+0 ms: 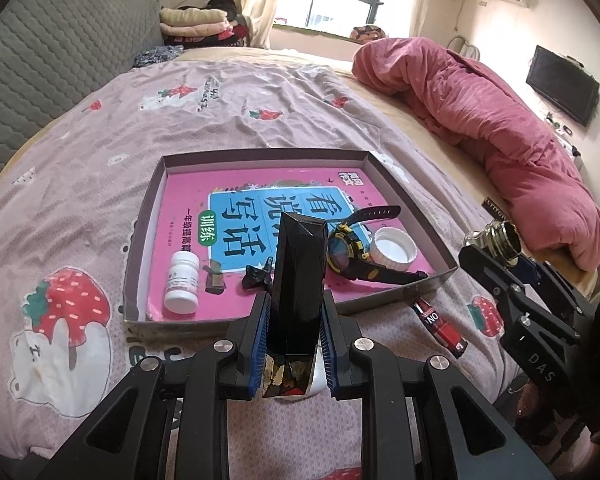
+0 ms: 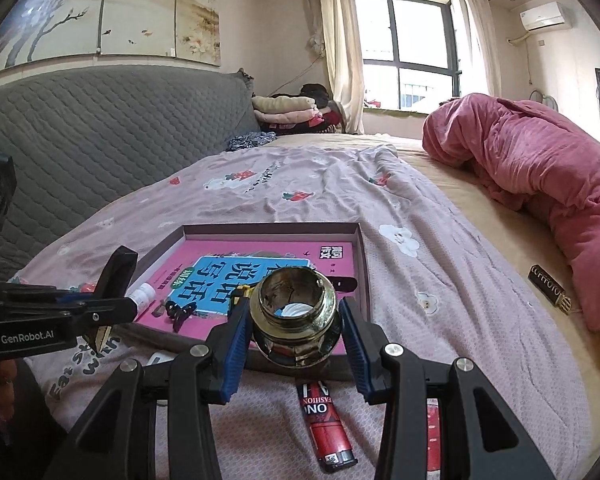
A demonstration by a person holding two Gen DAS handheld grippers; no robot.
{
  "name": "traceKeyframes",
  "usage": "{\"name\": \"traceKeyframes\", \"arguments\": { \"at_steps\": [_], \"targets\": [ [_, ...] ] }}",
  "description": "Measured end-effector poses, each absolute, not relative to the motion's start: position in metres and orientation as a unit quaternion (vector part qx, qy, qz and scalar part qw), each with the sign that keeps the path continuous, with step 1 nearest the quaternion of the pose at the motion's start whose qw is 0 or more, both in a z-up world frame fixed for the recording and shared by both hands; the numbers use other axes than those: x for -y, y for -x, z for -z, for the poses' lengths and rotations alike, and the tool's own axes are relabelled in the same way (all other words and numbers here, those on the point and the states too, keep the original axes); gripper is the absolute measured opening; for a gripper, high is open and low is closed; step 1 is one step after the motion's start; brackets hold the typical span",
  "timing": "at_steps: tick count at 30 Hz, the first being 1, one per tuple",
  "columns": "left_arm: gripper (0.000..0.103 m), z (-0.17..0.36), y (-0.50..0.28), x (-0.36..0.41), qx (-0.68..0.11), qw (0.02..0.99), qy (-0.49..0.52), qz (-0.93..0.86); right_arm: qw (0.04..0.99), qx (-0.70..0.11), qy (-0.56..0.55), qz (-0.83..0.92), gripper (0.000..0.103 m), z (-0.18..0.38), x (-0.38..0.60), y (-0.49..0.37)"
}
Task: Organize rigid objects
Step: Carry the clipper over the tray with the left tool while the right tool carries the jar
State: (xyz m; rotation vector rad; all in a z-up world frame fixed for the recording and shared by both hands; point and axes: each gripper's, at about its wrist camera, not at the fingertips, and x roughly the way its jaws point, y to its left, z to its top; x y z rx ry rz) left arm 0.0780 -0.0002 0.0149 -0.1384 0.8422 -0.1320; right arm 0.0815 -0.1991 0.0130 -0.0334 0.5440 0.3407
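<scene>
Left gripper clamps the tall black faceted box, right gripper pinches the brass fitting; best lower each gently into bare tray floor, clear of the watch.

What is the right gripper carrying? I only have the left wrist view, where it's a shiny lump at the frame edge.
Observer: A brass-coloured metal fitting, hollow, with its open end up, between the right gripper's blue pads.
Reviewer: Where's the red lighter's other end?
Observer: The red lighter lies wholly on the sheet, outside the tray, with its metal head nearest the camera.
Reviewer: Anything else still loose?
Observer: A black case with gold lettering lies beside the pink quilt.
</scene>
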Motion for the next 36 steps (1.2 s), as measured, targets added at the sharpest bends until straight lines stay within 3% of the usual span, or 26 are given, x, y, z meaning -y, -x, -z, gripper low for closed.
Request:
{"name": "traceKeyframes", "arguments": {
  "at_steps": [36],
  "targets": [
    [0.022, 0.016, -0.148, 0.032, -0.432, 0.898, 0.059, 0.067, 0.951, -0.271, 0.034, -0.143, 0.044, 0.004, 0.203, -0.115]
  ]
}}
